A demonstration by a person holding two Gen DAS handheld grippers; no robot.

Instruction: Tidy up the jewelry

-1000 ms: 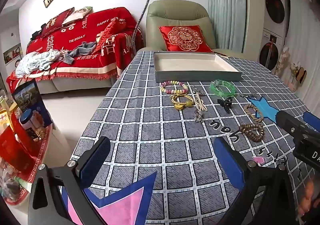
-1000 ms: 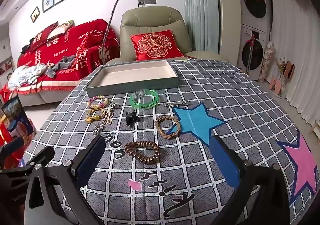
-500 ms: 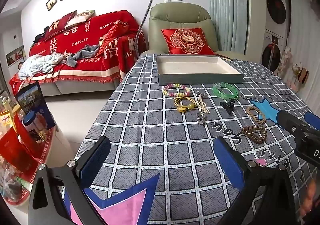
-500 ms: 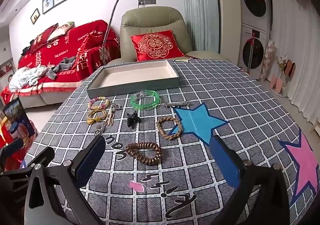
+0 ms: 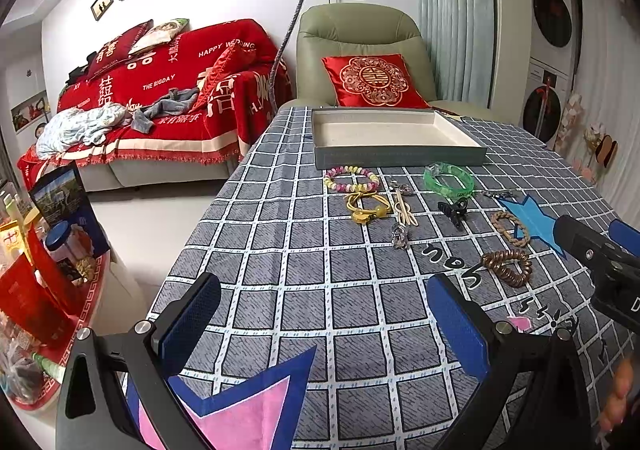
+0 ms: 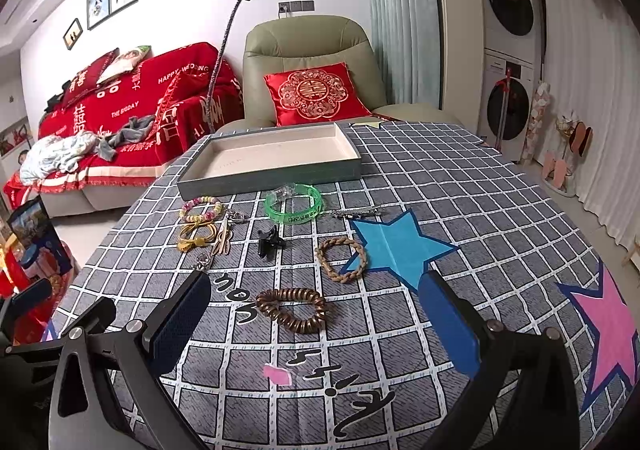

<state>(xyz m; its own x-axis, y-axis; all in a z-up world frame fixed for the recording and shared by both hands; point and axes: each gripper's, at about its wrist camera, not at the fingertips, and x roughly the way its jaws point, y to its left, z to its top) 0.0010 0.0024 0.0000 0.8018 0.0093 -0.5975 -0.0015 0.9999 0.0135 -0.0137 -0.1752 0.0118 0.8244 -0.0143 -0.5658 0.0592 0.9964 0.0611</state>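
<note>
Both hand-held grippers nearer jewelry, spread wide, empty, brown coil bracelet (image 6: 292, 309) ahead, tray (image 6: 256, 179) beyond

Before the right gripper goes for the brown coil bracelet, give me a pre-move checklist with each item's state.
1. right gripper open, holding nothing: ok.
2. brown coil bracelet lies flat between and ahead of the fingertips, apart from other pieces: ok.
3. tray has room for it: ok.
4. left gripper open and off to the side: ok.
5. braided bracelet out of the closing path: ok.
6. Height above the tablecloth: cannot tell.
</note>
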